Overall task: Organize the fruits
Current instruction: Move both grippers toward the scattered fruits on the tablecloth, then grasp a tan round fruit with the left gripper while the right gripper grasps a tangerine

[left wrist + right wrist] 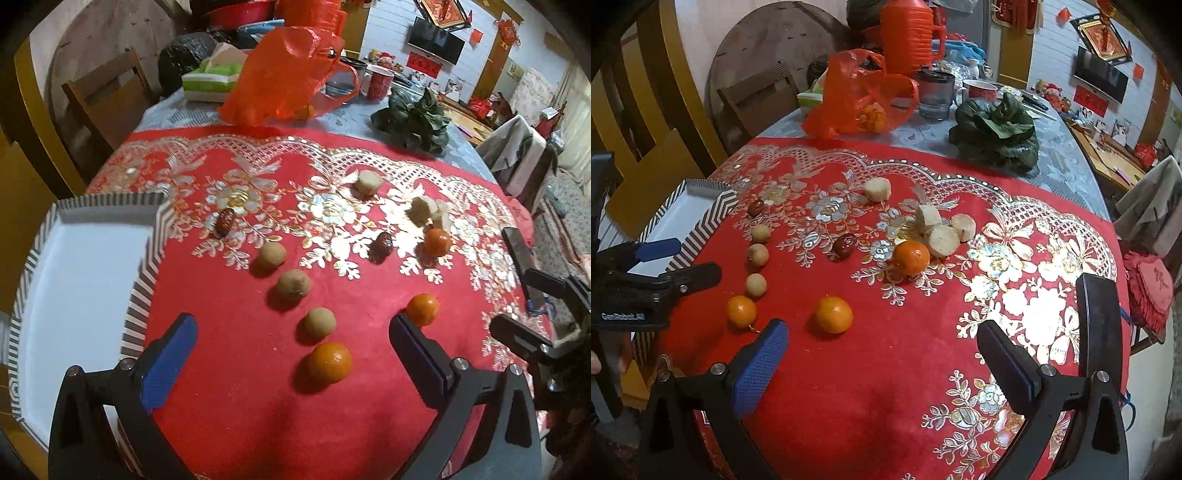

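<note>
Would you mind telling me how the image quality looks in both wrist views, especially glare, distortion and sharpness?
Left wrist view: strong fisheye bending with dark corners; the white tray is nearly blown out, and the metallic embroidery on the red cloth glares. Right wrist view: same barrel distortion; the embroidery glares near the right hand-held gripper, the tangerines are fairly sharp, and the background is soft.

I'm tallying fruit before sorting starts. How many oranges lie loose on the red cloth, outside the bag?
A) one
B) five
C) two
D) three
D: the right wrist view shows three oranges on the red cloth, one near the left edge, one in the middle, and one beside the pale chunks.
</note>
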